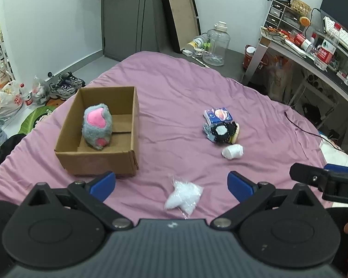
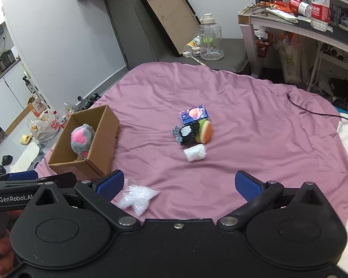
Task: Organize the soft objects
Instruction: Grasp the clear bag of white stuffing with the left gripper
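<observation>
A brown cardboard box (image 1: 97,162) stands on the purple bedsheet (image 1: 174,88) at the left, with a grey-and-pink plush paw (image 1: 97,125) inside; the box also shows in the right wrist view (image 2: 104,136). My left gripper (image 1: 171,184) is open and empty, just above a clear bag of white stuffing (image 1: 183,197). My right gripper (image 2: 179,183) is open and empty; the bag (image 2: 138,197) lies by its left finger. Farther off lie a blue tissue pack (image 2: 193,114), a black-and-white soft toy (image 2: 186,134), a plush burger (image 2: 204,131) and a white wad (image 2: 195,153).
A desk (image 1: 313,55) crowded with bottles and a keyboard stands at the right. A large clear jug (image 1: 215,44) and a leaning tray (image 1: 178,14) are beyond the bed. Shoes (image 1: 66,85) and bags lie on the floor at the left. A black cable (image 2: 313,110) crosses the sheet's right side.
</observation>
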Demonstrator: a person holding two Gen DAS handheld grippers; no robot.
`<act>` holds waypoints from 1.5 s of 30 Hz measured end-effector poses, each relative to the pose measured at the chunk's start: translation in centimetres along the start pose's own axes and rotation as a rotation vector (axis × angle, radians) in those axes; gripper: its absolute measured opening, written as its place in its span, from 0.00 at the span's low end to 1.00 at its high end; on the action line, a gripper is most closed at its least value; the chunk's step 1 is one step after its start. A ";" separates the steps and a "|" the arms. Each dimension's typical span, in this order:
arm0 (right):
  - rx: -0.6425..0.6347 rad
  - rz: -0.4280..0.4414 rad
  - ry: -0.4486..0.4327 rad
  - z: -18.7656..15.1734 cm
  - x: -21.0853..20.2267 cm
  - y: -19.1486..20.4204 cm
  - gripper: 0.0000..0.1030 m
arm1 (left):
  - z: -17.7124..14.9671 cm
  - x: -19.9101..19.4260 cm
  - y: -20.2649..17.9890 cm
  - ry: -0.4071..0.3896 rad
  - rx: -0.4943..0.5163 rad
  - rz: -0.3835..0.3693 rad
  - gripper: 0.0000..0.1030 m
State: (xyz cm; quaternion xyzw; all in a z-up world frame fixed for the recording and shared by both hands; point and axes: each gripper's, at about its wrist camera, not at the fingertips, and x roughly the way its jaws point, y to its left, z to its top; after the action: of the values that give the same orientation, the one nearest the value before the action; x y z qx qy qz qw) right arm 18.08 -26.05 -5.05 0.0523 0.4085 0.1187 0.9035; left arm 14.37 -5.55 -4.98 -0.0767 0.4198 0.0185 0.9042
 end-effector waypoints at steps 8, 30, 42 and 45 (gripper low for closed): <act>-0.019 0.024 0.011 -1.2 -0.6 -1.0 1.00 | -2.2 -0.6 -1.5 0.005 0.024 0.013 0.99; -0.006 0.055 -0.027 -3.1 -0.5 -2.3 1.00 | -4.1 0.1 -2.8 0.019 0.057 0.013 0.99; 0.029 0.064 0.019 -1.9 1.1 -3.0 1.00 | -4.2 2.1 -2.5 0.025 0.033 0.017 0.98; 0.062 0.085 0.034 -1.5 1.8 -3.5 1.00 | -4.2 2.9 -2.4 0.039 0.028 0.014 0.96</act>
State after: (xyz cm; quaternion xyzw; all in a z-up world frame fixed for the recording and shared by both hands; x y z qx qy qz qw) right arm 18.70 -28.95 -7.95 0.0954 0.4246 0.1452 0.8886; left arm 13.35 -8.64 -9.57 -0.0612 0.4381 0.0174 0.8967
